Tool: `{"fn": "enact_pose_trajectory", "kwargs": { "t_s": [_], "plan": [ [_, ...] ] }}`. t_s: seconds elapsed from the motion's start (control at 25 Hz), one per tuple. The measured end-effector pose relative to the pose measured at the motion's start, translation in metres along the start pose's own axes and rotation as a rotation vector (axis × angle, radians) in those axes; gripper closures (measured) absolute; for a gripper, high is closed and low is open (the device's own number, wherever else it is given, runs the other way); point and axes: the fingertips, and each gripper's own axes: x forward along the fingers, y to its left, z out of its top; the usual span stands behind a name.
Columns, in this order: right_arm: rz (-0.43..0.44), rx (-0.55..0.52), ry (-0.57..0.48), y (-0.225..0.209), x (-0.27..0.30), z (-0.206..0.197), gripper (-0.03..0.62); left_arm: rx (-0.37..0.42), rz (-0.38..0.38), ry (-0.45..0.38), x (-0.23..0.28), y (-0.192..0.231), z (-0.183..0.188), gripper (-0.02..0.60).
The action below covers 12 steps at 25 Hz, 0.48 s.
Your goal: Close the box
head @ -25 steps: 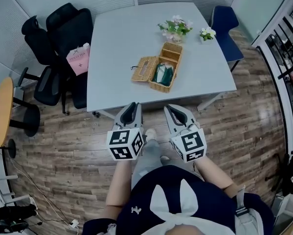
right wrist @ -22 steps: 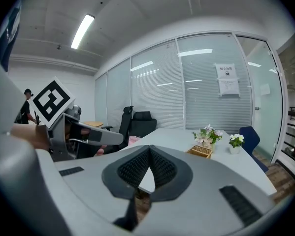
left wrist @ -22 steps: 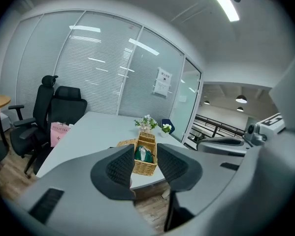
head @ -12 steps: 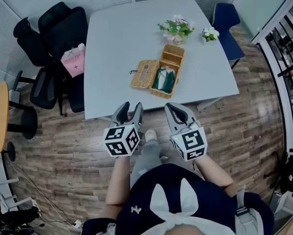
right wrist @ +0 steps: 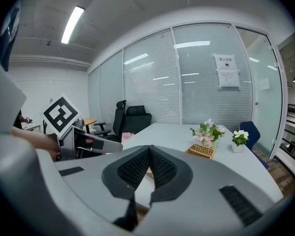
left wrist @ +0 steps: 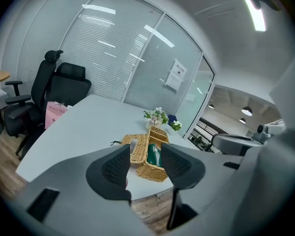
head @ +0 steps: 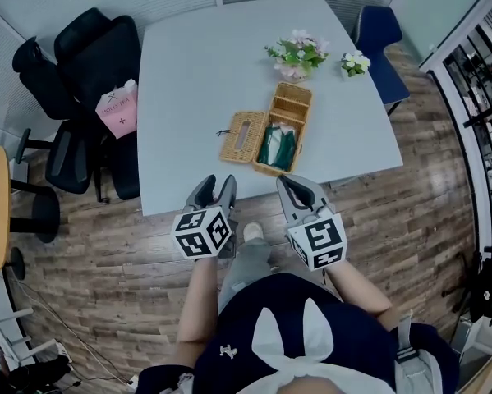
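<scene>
I've got both grippers just short of the table's (head: 188, 80) near edge. Left gripper (head: 218, 182) jaws have just been opening: apart, nothing between them. Right gripper (head: 287, 183) jaws closed, empty. Wicker box (head: 282, 130) sits near that edge, lid (head: 244, 126) lying open on its left side. Flowers (head: 297, 52) stand beyond it.

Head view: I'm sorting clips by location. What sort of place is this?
Most likely an office meeting room: a large white table, black swivel office chairs beside it, and glass partition walls with blinds.
</scene>
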Motion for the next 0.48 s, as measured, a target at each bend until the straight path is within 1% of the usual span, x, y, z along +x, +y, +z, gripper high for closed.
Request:
{"fn": "enact_pose_trajectory", "kwargs": {
  "t_s": [0.12,0.2,0.36,0.48],
  "plan": [
    [-0.008,0.005,0.01,-0.005,0.013,0.001,0.589,-0.047,-0.023,0.021,0.016,0.009,-0.002,0.394],
    [-0.014,0.005,0.014,-0.008,0.023,0.002,0.589,-0.065,-0.031,0.038,0.027,0.016,-0.003,0.394],
    [-0.023,0.014,0.023,-0.014,0.04,0.003,0.589,-0.061,-0.027,0.078,0.048,0.032,-0.006,0.394],
    [-0.031,0.017,0.033,-0.018,0.051,0.003,0.589,-0.072,-0.024,0.114,0.063,0.046,-0.011,0.394]
  ]
}}
